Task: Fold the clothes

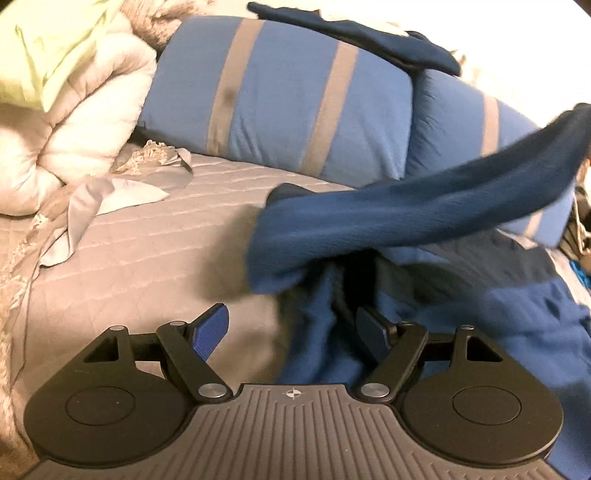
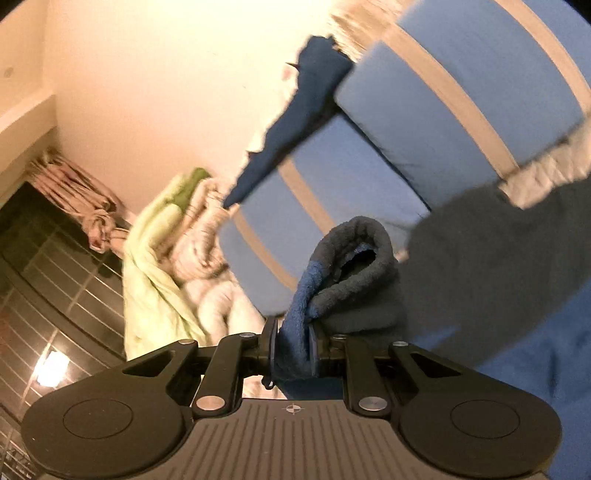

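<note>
Blue fleece garment [image 1: 369, 225] is partly up off the bed, one long section stretched in the air toward the right of the left wrist view, rest bunched low on the grey quilted bedspread [image 1: 147, 266]. Two-tone fabric: lighter blue w/ darker navy/grey parts.

Right gripper [image 2: 291, 350] is clamped on a thick fold of that garment [image 2: 332, 280]; fabric fills the narrow gap btwn both pads, a rolled dark cuff sticking up just beyond the fingertips. Jaws nearly together, fabric pinched.

Left gripper [image 1: 291, 328] is spread wide, nothing gripped. Its right finger [image 1: 373, 328] sits against/at the hanging blue cloth, left finger [image 1: 210, 328] over bare bedspread; cloth hangs partly btwn them but pads aren't pressing it.

Behind the garment: blue pillows w/ tan stripes [image 1: 280, 107] propped at the head of the bed, a second dark navy piece [image 1: 354, 33] lying across their tops. Left of pillows: puffy white comforter [image 1: 81, 122], pale green blanket [image 1: 48, 48] on top of it. Grey crumpled cloth [image 1: 110, 192] lies on the bedspread near the comforter. Right wrist view is tilted & blurred; a dark window w/ bars [image 2: 48, 277] and a tied curtain [image 2: 77, 199] show at left.
</note>
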`<state>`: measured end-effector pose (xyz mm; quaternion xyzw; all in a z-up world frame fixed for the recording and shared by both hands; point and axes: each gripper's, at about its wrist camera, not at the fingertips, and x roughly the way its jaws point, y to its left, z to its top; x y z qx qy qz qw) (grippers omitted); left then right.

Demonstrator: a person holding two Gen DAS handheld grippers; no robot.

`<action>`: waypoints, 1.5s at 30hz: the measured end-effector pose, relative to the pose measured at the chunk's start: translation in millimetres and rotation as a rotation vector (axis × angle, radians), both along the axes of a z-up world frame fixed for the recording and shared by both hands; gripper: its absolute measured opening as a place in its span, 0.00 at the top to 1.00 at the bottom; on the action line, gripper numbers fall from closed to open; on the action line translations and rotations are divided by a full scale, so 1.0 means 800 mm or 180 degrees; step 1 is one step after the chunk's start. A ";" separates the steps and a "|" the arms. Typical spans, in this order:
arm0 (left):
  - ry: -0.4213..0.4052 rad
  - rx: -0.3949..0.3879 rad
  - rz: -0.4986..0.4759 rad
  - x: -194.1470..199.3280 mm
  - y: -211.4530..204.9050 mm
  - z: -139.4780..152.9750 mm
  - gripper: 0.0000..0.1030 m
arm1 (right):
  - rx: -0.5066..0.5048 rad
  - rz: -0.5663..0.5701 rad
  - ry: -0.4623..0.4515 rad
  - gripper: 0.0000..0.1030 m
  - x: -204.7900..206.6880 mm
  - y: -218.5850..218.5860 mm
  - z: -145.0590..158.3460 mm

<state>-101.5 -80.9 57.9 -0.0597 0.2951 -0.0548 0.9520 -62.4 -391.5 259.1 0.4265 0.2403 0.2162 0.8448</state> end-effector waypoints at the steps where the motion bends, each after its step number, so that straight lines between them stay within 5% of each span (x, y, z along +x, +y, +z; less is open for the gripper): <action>1: 0.0008 -0.0042 0.0001 0.010 0.004 -0.001 0.26 | -0.0005 -0.0020 -0.0011 0.81 0.002 0.001 0.006; 9: -0.0077 -0.0546 -0.0255 0.068 0.017 0.001 0.26 | 0.0057 -0.0119 -0.0160 0.81 0.007 -0.011 0.039; 14: 0.0137 -0.1026 -0.0160 0.105 0.022 -0.008 0.26 | 0.0096 -0.0185 -0.0197 0.81 0.015 -0.015 0.050; 16: 0.0334 -0.1041 -0.0037 0.124 0.026 -0.013 0.26 | 0.0139 -0.0214 -0.0207 0.81 0.017 -0.019 0.052; 19: 0.0452 -0.0635 0.0060 0.143 0.026 0.000 0.26 | 0.0153 -0.0268 -0.0209 0.82 0.019 -0.026 0.054; 22: 0.0026 0.0361 0.0069 0.135 0.001 0.026 0.24 | 0.0097 -0.0318 -0.0186 0.82 0.020 -0.032 0.056; 24: -0.0098 0.0685 -0.0042 0.128 -0.016 0.031 0.24 | 0.0084 -0.0340 -0.0157 0.82 0.020 -0.036 0.052; 26: -0.0060 0.0495 -0.0243 0.122 -0.021 0.030 0.25 | 0.0078 -0.0365 -0.0131 0.82 0.020 -0.040 0.048; 30: 0.0261 -0.0262 -0.0561 0.124 -0.012 0.015 0.25 | 0.0108 -0.0440 -0.0108 0.82 0.022 -0.046 0.041; 38: 0.0388 0.0300 -0.0565 0.128 -0.028 0.001 0.27 | 0.0164 -0.0573 -0.0141 0.82 0.026 -0.071 0.039; 42: 0.0395 0.0876 -0.0494 0.128 -0.038 0.002 0.48 | 0.0203 -0.0702 -0.0153 0.82 0.024 -0.095 0.037; 45: 0.0409 0.0718 -0.0445 0.127 -0.030 0.009 0.66 | 0.0177 -0.0805 -0.0133 0.82 0.021 -0.113 0.034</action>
